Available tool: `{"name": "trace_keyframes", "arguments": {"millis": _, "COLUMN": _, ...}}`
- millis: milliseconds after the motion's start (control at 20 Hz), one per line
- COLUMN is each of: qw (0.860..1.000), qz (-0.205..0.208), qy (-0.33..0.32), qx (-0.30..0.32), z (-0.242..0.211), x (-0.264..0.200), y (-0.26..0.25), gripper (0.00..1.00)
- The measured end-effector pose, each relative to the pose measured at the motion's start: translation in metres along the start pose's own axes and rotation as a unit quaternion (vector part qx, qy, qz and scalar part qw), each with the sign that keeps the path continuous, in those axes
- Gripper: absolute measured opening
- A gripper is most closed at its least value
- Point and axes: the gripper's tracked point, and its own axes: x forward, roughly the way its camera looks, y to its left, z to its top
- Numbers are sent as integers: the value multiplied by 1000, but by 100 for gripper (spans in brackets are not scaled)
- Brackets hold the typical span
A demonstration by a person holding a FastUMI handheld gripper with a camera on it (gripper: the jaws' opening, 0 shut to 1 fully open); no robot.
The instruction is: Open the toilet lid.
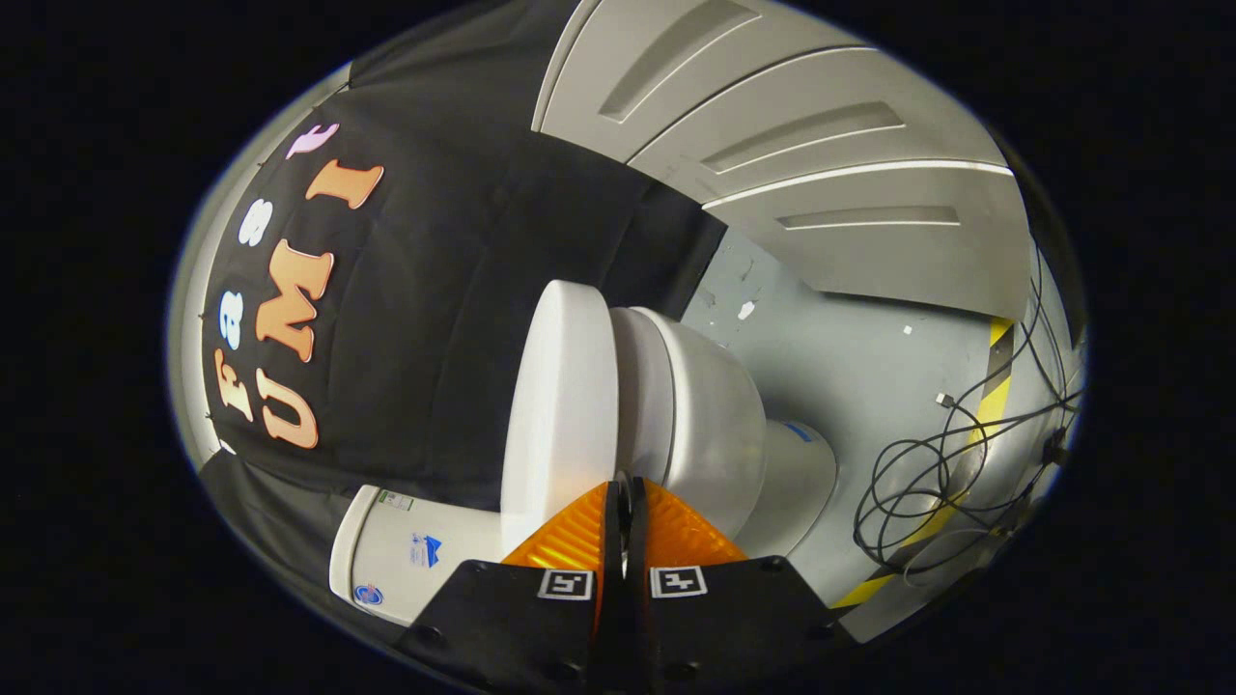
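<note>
I am looking along the claw (624,487) and its two orange fingers (570,536) are sitting almost closed, with only a thin dark slit between them. Their tips are meeting the near edge of the white toilet lid (560,405), right where the lid and the seat (632,386) beneath it come together. I cannot tell whether the fingers are pinching the lid's rim or just pressing against it, because the tips are hiding the contact.

The whole scene is appearing rolled sideways. The toilet lid is lying flat against the seat, running straight ahead of the fingers, with the toilet bowl (715,415) bulging beyond the seat and narrowing into the pedestal (797,473) that is standing on the grey floor (850,357). The white cistern (415,550) is sitting just beside the fingers on the lid's side, backing onto the black cloth wall.

Out on the floor, well apart from the toilet, a tangle of black cables (927,483) is lying across a strip of yellow-and-black hazard tape (995,386). Grey panelled doors (821,164) are rising behind the floor.
</note>
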Motion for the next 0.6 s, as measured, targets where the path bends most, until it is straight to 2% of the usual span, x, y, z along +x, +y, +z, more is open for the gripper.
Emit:
{"name": "trace_keyframes", "arguments": {"millis": 400, "qw": 999, "qz": 0, "qy": -25, "qx": -45, "z": 3, "x": -14, "y": 31, "gripper": 8}}
{"name": "trace_keyframes", "arguments": {"millis": 600, "qw": 995, "qz": 12, "qy": -55, "qx": -78, "z": 11, "x": -22, "y": 66, "gripper": 8}}
